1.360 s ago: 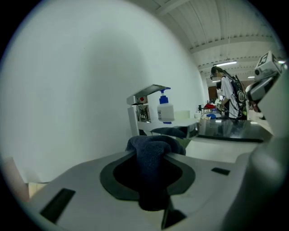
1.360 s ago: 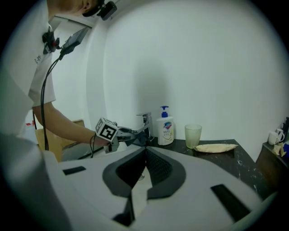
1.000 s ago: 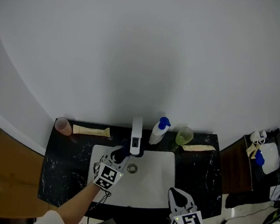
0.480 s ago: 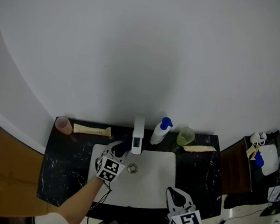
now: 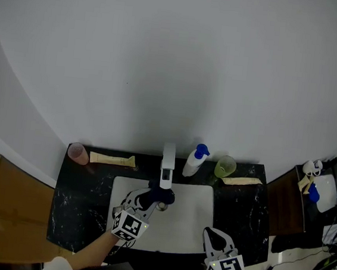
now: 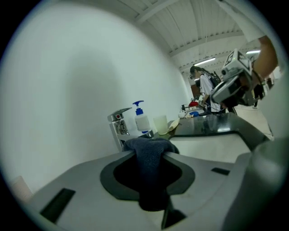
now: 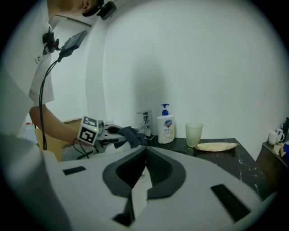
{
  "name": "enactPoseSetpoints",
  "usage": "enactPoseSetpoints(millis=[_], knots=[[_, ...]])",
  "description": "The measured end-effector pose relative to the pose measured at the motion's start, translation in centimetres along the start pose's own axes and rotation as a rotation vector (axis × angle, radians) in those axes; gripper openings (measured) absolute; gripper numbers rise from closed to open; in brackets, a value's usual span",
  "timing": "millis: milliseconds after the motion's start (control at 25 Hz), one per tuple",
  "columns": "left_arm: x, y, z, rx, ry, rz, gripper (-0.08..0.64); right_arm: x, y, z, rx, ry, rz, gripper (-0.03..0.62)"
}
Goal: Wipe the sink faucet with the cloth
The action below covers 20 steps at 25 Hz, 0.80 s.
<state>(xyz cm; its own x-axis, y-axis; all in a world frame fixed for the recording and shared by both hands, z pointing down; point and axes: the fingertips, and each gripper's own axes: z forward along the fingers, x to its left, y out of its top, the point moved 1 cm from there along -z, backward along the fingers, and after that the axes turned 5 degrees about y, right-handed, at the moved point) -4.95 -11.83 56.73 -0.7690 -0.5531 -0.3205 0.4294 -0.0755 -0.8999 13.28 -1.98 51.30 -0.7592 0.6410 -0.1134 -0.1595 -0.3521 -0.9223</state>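
The chrome faucet [image 5: 167, 163] stands at the back of the white sink [image 5: 190, 216]. My left gripper [image 5: 151, 198] is shut on a dark blue cloth [image 5: 162, 197], which sits just in front of the spout's end, over the basin. In the left gripper view the cloth [image 6: 149, 154] bulges from between the jaws, with the faucet [image 6: 119, 124] close behind it. My right gripper [image 5: 217, 241] hangs shut and empty at the sink's front right edge. The right gripper view shows the faucet [image 7: 146, 122] and the cloth [image 7: 129, 135] ahead to the left.
On the black counter [image 5: 77, 206] stand a pink cup [image 5: 78, 152], a pale tube [image 5: 112, 159], a blue-topped soap bottle [image 5: 193, 159], a green cup [image 5: 225, 165] and a pale flat packet [image 5: 241, 181]. A brown cabinet [image 5: 11, 211] is left; a cluttered side table [image 5: 318, 189] right.
My left gripper has carried the cloth from the faucet's left side forward and right, to just in front of the spout's end. The right gripper has stayed put.
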Motion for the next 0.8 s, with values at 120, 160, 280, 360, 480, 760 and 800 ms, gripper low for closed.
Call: enactPoseSetpoints(millis=[120,160,280,360,480,760,800], knots=[[-0.1,-1.2,-1.5,0.021,0.014,-0.039,0.094,-0.1,0.4,0.7,-0.007,0.009,-0.006,0.006],[0.4,-2.0,-1.1,0.044,0.03,-0.06,0.094,-0.1,0.7,0.9,-0.008,0.011,-0.01,0.006],[2.7,-3.9,1.2,0.099,0.083,-0.109,0.094,0.0,0.9,1.3,-0.014,0.016,-0.01,0.006],[4.1,-3.9,3.4,0.11,0.098,-0.109,0.094,0.1,0.9,1.5,-0.012,0.014,-0.008,0.006],[5.2,-2.6,6.2,0.096,0.099,-0.081,0.094,0.2,1.1,1.5,-0.001,0.01,-0.008,0.006],[4.4,-0.2,6.2,0.042,0.075,-0.079,0.094,-0.4,0.5,0.5,-0.002,-0.008,0.005,0.006],[4.0,-0.2,5.3,0.04,0.067,-0.061,0.094,-0.5,0.4,0.5,-0.001,-0.009,0.006,0.006]])
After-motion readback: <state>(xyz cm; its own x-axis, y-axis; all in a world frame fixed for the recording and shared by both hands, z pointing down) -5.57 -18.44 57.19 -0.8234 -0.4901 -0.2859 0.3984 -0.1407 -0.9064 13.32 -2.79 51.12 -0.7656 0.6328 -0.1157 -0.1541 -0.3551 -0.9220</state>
